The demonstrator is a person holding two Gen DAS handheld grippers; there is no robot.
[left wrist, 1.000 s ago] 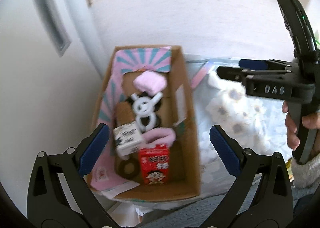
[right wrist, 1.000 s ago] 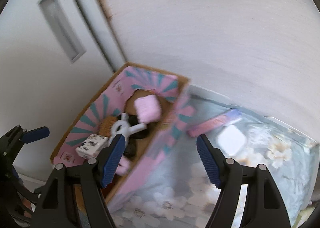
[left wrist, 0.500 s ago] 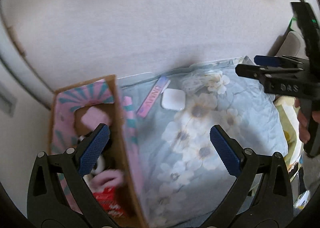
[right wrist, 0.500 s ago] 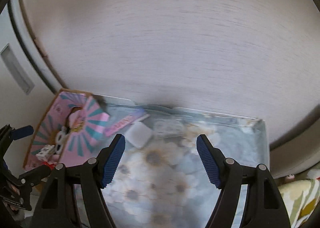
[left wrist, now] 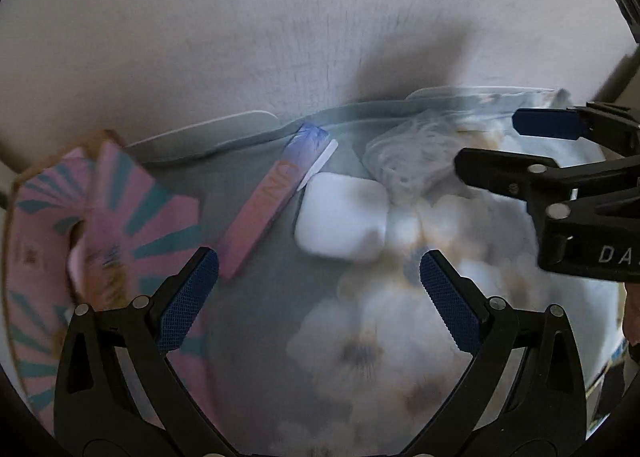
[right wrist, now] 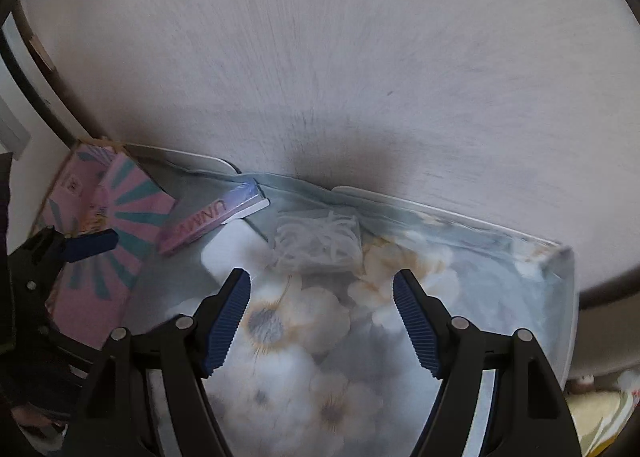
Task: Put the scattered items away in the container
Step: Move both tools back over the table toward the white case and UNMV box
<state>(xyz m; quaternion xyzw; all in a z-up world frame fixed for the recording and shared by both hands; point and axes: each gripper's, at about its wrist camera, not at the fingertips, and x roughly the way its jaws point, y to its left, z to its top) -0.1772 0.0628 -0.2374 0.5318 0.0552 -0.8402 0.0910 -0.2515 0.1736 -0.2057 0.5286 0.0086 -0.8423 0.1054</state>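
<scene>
Both claws hang released and empty, left claw [left wrist: 318,289] aimed at the white case [left wrist: 342,215], right claw [right wrist: 322,321] at the bagged cord [right wrist: 318,241]. They lie on the floral bench [right wrist: 460,297] by the wall, pink box [left wrist: 266,213] too, carton [left wrist: 120,225] at left for drop-off.

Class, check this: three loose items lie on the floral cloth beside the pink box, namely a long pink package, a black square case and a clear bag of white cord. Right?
Not quite: the square case is white, not black, as the left wrist view shows. The rest stands.
</scene>
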